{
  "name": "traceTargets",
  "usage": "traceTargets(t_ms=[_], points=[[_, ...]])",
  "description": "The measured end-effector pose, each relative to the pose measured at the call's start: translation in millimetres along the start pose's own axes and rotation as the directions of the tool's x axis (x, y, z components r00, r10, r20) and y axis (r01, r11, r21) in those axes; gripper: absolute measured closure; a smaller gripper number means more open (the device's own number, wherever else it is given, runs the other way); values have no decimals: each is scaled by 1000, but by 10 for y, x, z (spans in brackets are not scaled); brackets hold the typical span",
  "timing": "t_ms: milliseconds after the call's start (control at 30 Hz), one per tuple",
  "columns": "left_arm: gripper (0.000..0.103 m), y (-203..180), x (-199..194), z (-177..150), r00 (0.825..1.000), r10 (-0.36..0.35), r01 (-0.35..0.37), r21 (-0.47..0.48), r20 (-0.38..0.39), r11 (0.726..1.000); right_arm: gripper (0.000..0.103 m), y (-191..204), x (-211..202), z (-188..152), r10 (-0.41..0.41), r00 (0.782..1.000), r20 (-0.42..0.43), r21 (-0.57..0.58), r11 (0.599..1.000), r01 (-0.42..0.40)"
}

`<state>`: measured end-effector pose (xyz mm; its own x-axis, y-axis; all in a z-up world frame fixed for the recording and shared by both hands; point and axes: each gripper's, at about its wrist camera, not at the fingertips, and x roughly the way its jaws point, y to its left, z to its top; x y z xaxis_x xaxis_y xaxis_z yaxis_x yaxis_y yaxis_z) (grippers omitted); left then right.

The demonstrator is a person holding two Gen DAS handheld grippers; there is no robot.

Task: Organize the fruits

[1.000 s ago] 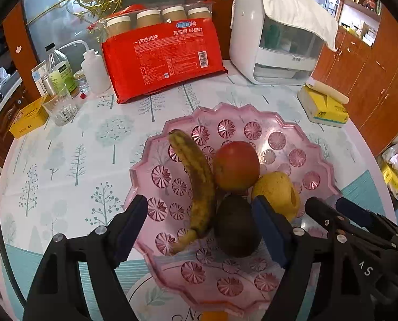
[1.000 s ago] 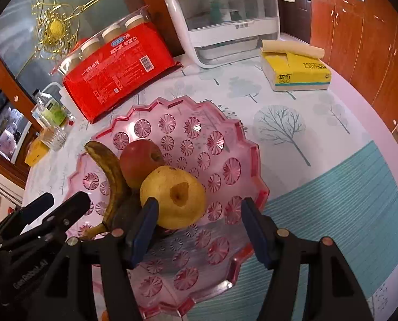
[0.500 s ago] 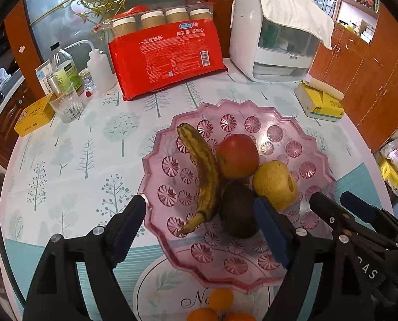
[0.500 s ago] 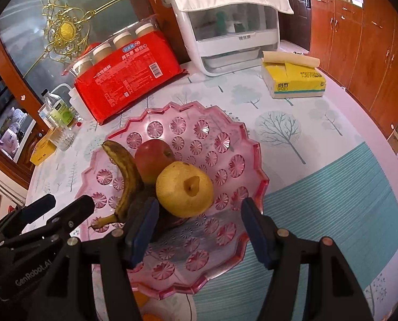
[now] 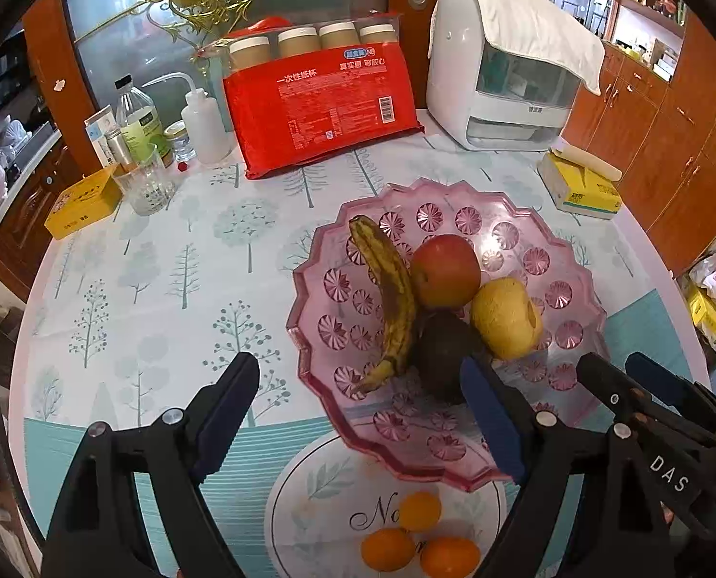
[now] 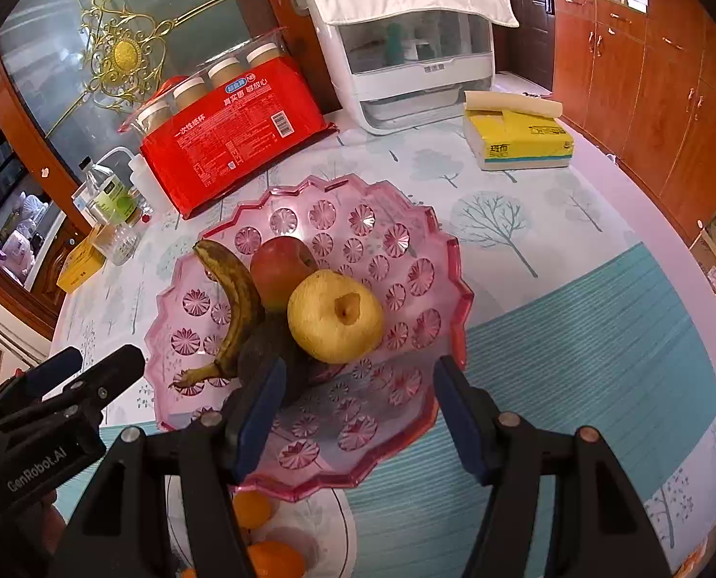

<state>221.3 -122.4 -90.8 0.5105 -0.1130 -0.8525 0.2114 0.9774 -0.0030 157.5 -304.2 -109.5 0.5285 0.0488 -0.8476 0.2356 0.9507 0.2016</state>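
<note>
Tree-printed cloth covers the table (image 5: pixel 165 269), where the pink dish (image 5: pixel 575 260) already holds a banana (image 5: pixel 391 289), apple (image 5: pixel 447 269), pear (image 5: pixel 505 318) and dark fruit (image 5: pixel 442 351), while three oranges (image 5: pixel 418 539) wait just in front of it. Both the left claw (image 5: pixel 358 414) and right claw (image 6: pixel 353 414) hang released and empty, now drawn farther back from the dish than a second ago.
</note>
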Motion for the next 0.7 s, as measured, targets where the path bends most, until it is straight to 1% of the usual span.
traceTargets(t_ms=[300, 700], points=[[18, 123, -166, -103, 1000, 8, -8, 4, 8, 1000, 38, 132, -127, -130, -5, 1000, -1, -20, 1000, 5], [18, 323, -479, -233, 1000, -5, 5, 13, 30, 1000, 38, 345, -472, -236, -2, 999, 41, -14, 1000, 3]])
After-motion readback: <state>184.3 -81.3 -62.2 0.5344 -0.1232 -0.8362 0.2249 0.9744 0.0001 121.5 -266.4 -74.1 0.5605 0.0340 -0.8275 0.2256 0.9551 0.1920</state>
